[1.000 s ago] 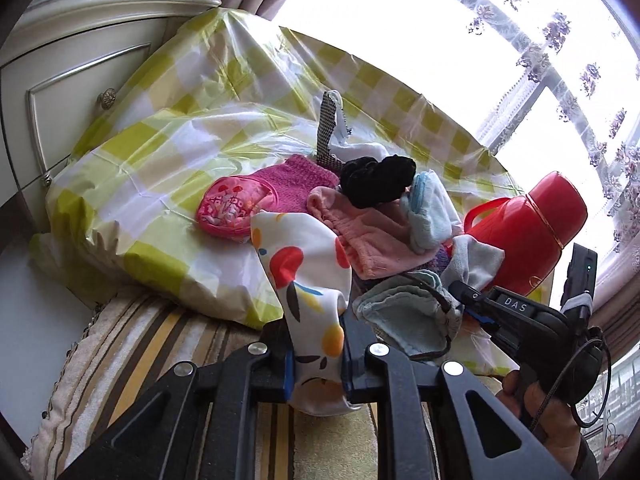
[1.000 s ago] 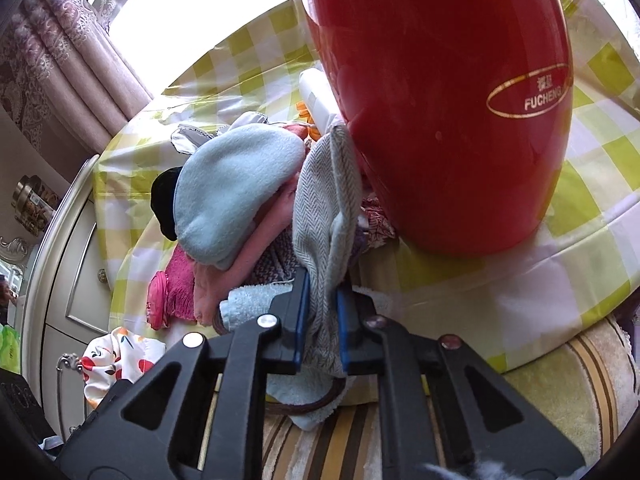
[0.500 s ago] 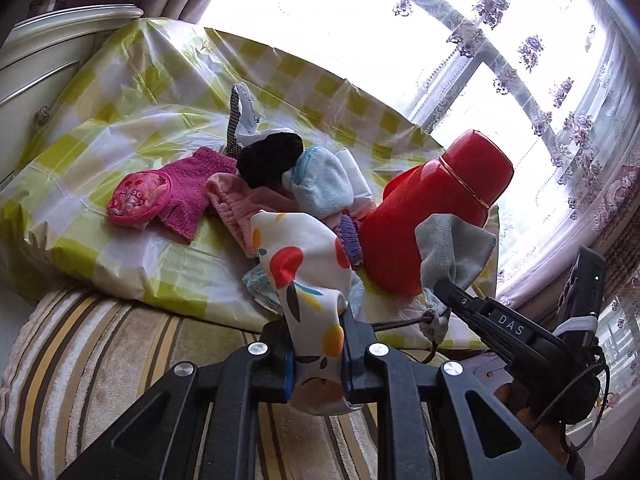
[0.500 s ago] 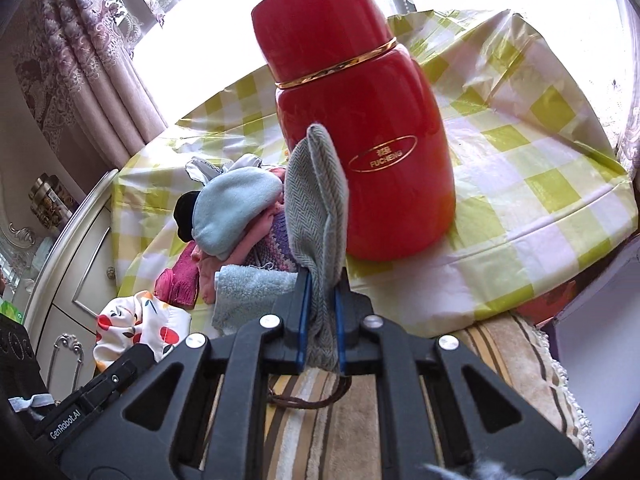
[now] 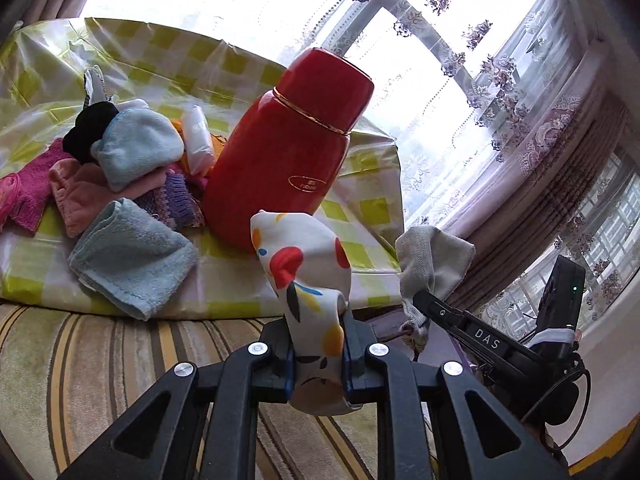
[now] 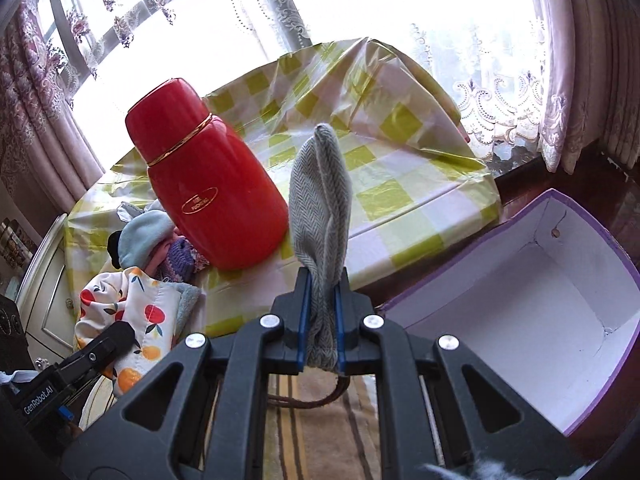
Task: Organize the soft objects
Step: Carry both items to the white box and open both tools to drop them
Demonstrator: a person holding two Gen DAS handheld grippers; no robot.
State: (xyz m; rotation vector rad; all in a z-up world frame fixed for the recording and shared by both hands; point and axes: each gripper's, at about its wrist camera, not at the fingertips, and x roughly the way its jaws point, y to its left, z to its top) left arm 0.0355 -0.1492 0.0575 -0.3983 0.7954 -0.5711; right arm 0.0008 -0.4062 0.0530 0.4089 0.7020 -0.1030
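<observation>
Left wrist view shows a heap of soft cloths point(image 5: 120, 168) on the checked table cover point(image 5: 360, 216), then a red flask point(image 5: 288, 148), then the left gripper point(image 5: 318, 354) squeezing a fruit-print cloth point(image 5: 304, 272). Right wrist view shows the right gripper point(image 6: 320, 320) pinching a grey cloth point(image 6: 320, 200), with a purple box point(image 6: 560, 308) at the far right.

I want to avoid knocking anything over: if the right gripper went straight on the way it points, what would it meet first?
Probably the checked table cover, just right of the red flask. The right gripper, shut on the grey cloth, points there; depth is unclear.
</observation>
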